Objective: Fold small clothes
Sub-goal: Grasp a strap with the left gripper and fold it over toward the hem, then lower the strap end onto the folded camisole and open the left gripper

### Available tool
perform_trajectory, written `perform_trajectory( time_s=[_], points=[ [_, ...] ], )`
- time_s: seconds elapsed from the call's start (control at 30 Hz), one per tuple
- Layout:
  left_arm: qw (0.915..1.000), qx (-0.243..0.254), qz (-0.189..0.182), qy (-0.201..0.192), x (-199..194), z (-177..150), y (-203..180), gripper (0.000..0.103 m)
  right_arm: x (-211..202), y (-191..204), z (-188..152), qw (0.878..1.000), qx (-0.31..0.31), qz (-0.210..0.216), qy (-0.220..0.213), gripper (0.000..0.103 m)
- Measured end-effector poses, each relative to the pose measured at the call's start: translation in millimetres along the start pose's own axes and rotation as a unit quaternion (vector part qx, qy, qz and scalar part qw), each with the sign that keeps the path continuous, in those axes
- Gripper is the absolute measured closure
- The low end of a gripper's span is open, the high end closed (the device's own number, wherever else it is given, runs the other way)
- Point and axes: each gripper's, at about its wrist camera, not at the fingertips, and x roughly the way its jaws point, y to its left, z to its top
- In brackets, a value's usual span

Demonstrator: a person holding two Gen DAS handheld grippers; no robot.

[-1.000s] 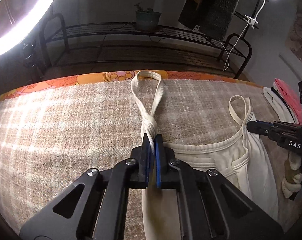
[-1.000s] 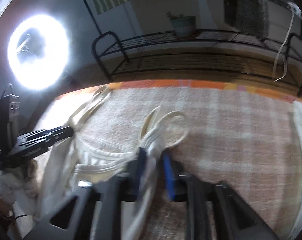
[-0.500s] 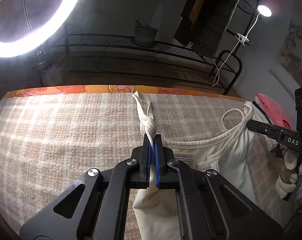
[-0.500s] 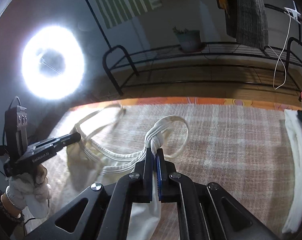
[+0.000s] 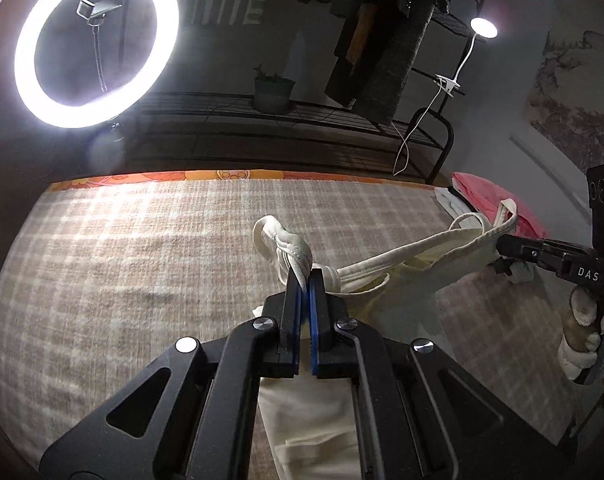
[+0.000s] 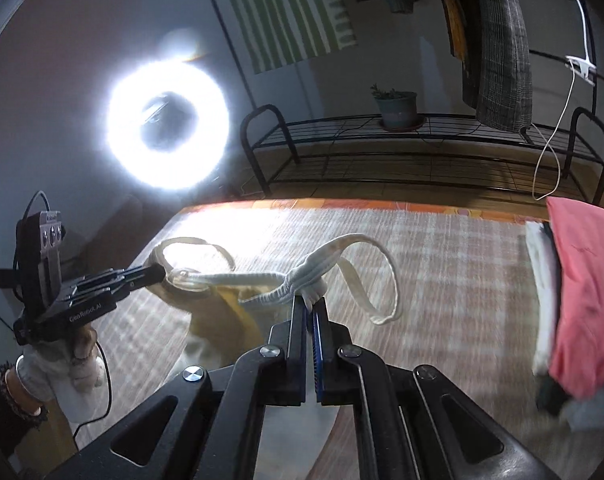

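Observation:
A cream strappy tank top (image 5: 406, 280) hangs stretched between both grippers above the checked blanket (image 5: 142, 264). My left gripper (image 5: 305, 276) is shut on the bunched left shoulder strap (image 5: 290, 250). My right gripper (image 6: 312, 304) is shut on the bunched right strap (image 6: 302, 280); its loop (image 6: 382, 280) droops to the right. In the left wrist view the right gripper (image 5: 502, 246) shows at the right, holding the top's other corner. In the right wrist view the left gripper (image 6: 160, 272) shows at the left. The top's lower part hangs behind the gripper bodies.
A stack of folded clothes with a pink one on top (image 6: 582, 288) lies at the blanket's right side. A ring light (image 5: 96, 42) glares at the left. A black metal rack (image 6: 422, 144) with a potted plant (image 6: 396, 110) stands beyond the far edge.
Both grippers have risen and lifted the tank top off the blanket. The straps that lay flat now hang in the air, and the top is pulled taut between the grippers.

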Motion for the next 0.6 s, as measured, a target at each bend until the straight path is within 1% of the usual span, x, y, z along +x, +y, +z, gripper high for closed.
perform_trajectory(
  time_s=[0.17, 0.27, 0.47, 0.6],
  points=[
    [1.0, -0.001, 0.001, 0.0, -31, -38, -9, 0.102, -35, 22, -40, 1.0, -0.013, -0.005, 0.01, 0.103],
    [0.9999, -0.008, 0.002, 0.01, -42, -68, -9, 0.102, -48, 29, -66, 1.0, -0.016, -0.006, 0.017, 0.103],
    [0.9995, -0.019, 0.015, 0.021, -51, -110, -7, 0.102, -62, 46, -110, 0.999, -0.02, -0.01, 0.032, 0.103],
    [0.9994, -0.017, 0.02, 0.024, -57, -127, -11, 0.102, -65, 56, -131, 0.998, -0.031, -0.021, 0.042, 0.103]
  ],
)
